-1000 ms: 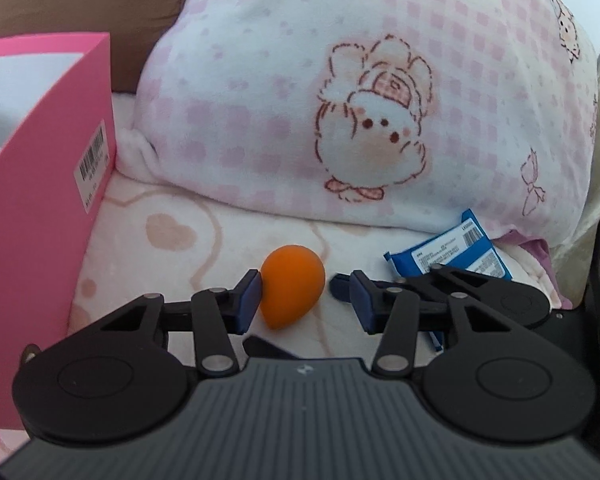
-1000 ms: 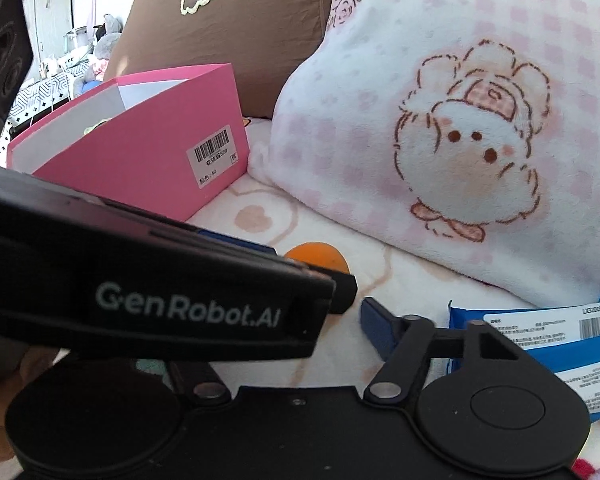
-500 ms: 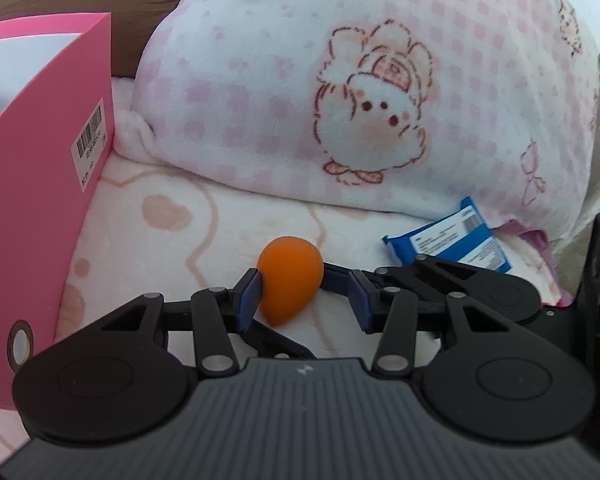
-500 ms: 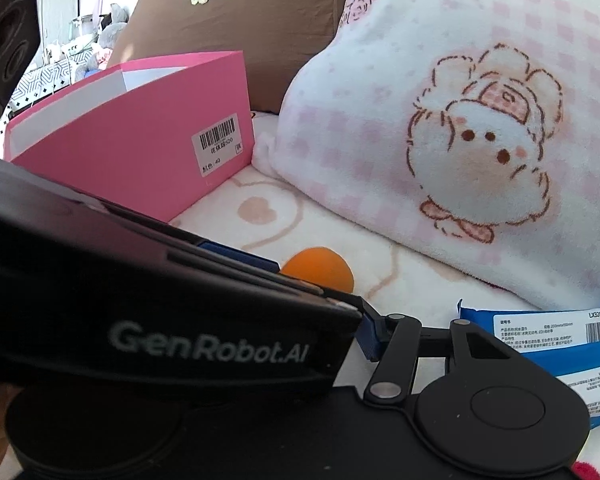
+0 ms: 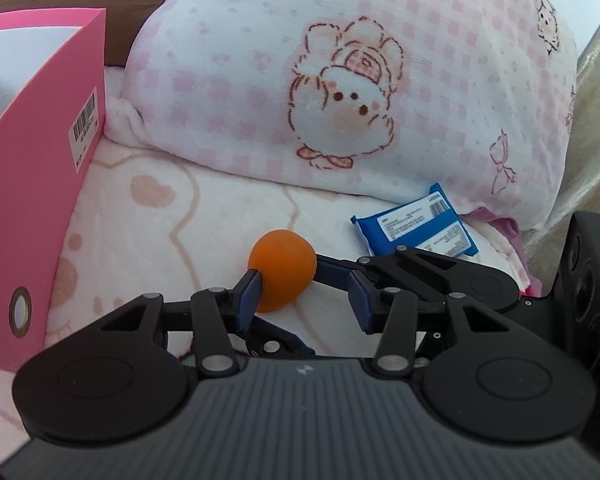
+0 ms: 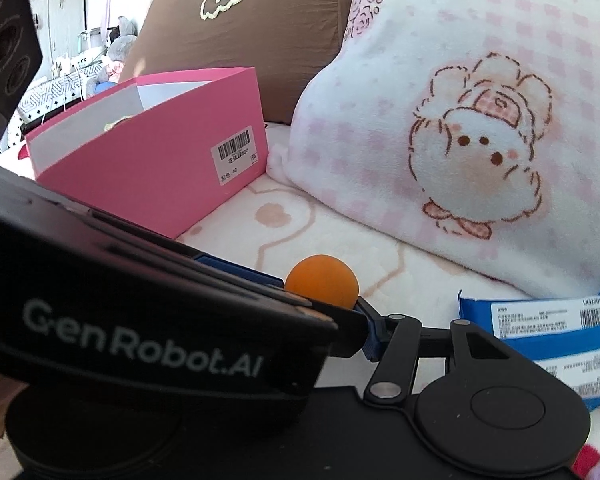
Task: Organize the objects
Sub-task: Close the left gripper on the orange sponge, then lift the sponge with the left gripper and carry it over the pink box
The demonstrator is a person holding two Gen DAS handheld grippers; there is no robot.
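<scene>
Since a second ago my left gripper (image 5: 304,300) has moved in on the orange ball (image 5: 282,270), which then lay on the blanket between its pads and now shows up near their tips. Its left pad (image 5: 247,300) touches the ball; the right pad stands clear of it, so the jaws are roughly a ball-width and a half apart and grip nothing on their own. A second blue finger, the right gripper's (image 5: 334,276), reaches in from the right, its tip against the ball's other side.

Biggest in view is the pink-checked pillow (image 5: 340,80) with its bunny print, propped at the back, with a brown pillow (image 6: 260,20) behind it. Under everything lies the cream blanket (image 5: 172,216) with heart shapes. On the left stands the pink box (image 6: 148,172), open-topped, barcode label on its side. A blue packet (image 5: 416,228) lies flat by the pillow's lower right edge, just beyond the right gripper's linkage.

From the right wrist, the left gripper's body blocks most of my fingers; I cannot tell how wide that gripper (image 6: 364,320) stands. The ball (image 6: 322,286) sits just past its one visible blue pad.
</scene>
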